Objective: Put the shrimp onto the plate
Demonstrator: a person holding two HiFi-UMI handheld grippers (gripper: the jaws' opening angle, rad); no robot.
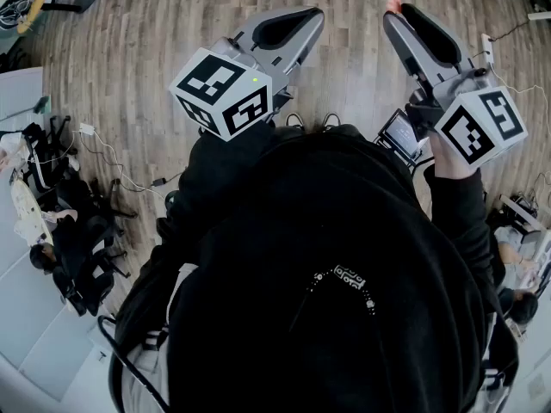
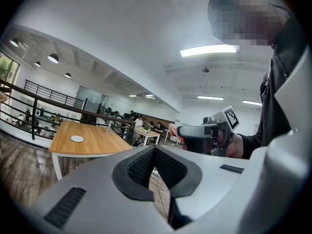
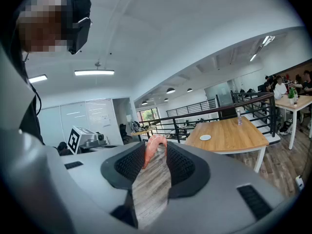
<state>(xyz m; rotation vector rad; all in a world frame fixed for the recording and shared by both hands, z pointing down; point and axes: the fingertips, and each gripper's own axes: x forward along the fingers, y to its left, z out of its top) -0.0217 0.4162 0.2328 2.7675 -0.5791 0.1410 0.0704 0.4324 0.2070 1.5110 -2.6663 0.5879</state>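
Shrimp (image 3: 152, 153) clamped between tips of right gripper (image 3: 156, 146) fingers (image 3: 183, 165).

From the head view, the right gripper (image 1: 398, 11) hides most of the shrimp (image 1: 393, 3). The white disc (image 3: 205, 137) on the wooden table (image 3: 229, 133) is too small to identify.

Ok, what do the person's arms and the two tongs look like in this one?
The left tongs and right tongs have smooth grey shells with black textured pads inside. Each carries a white cube printed with black square markers: left cube, right cube. The person wears a black long-sleeved top, its sleeve reaching the right wrist.
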